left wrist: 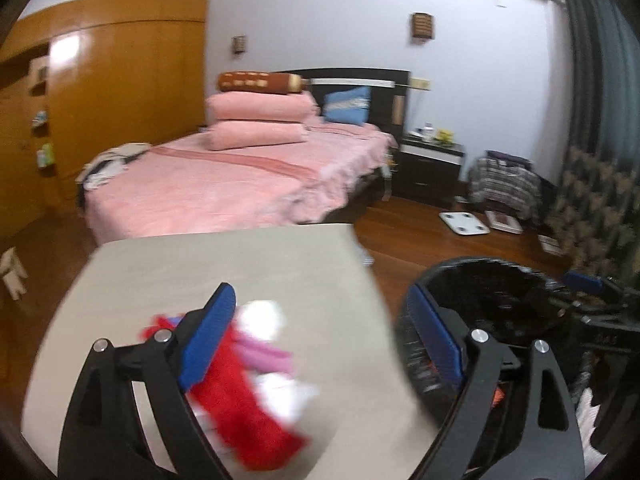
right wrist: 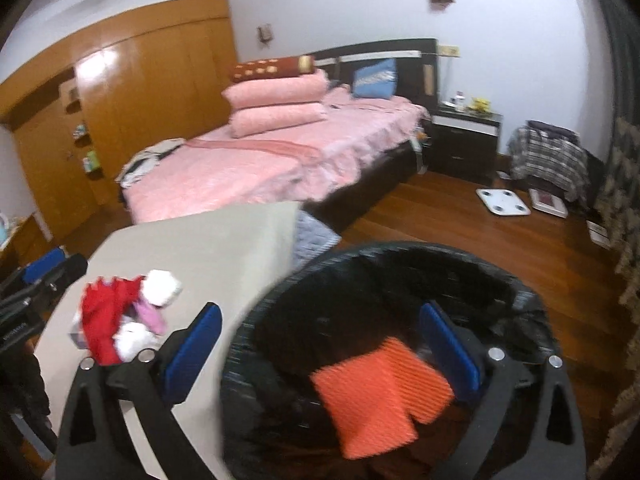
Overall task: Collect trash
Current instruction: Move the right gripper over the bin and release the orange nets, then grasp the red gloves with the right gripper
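Observation:
A pile of trash [left wrist: 248, 396] made of red, pink and white wrappers lies on the beige table [left wrist: 240, 264]. My left gripper [left wrist: 320, 290] hangs open over it; the left pad overlaps the red piece in the blur, and nothing is clamped. Right of the table stands a black bin [right wrist: 400, 250] lined with a dark bag. My right gripper [right wrist: 320, 308] is open above the bin's mouth. An orange ribbed packet [right wrist: 376, 392] sits below and between its fingers, inside the bin and free of the pads. The same trash pile [right wrist: 108, 320] shows at the left of the right wrist view.
Behind the table is a bed with a pink cover [left wrist: 224, 184]. A dark nightstand [left wrist: 432, 168] stands to its right and a wooden wardrobe [left wrist: 120, 92] to its left. A white scale [left wrist: 464, 222] and a draped chair [left wrist: 504, 184] are on the wood floor.

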`<state>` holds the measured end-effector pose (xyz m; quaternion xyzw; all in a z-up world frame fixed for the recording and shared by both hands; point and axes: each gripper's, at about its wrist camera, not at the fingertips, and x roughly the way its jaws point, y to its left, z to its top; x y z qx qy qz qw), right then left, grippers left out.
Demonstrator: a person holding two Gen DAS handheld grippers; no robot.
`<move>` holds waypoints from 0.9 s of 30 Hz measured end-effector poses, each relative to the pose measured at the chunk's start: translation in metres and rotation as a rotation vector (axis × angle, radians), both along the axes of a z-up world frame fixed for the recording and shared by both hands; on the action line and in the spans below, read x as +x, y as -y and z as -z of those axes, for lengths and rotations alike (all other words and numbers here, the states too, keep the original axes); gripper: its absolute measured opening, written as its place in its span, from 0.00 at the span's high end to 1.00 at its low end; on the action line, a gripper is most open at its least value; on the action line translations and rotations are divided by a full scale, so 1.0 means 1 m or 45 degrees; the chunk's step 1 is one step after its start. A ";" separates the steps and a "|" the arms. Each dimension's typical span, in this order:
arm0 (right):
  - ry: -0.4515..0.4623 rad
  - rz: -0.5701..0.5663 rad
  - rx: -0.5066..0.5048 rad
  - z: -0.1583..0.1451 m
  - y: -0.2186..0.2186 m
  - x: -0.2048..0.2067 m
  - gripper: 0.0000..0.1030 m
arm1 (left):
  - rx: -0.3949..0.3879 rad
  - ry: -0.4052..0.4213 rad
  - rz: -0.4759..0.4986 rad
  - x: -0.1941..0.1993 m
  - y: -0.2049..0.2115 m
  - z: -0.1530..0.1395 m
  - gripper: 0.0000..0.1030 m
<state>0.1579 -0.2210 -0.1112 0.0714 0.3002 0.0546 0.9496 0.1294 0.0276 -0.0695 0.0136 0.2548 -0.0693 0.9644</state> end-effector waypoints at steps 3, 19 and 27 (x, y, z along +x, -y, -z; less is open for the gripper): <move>0.023 -0.085 0.005 -0.003 -0.034 0.005 0.05 | 0.018 0.011 -0.102 -0.010 -0.035 -0.003 0.17; -0.032 -0.510 0.041 0.017 -0.192 0.018 0.30 | 0.031 -0.017 -0.395 -0.041 -0.146 0.010 0.17; -0.141 -0.616 -0.025 0.043 -0.226 0.024 0.61 | 0.024 -0.037 -0.419 -0.044 -0.162 0.016 0.17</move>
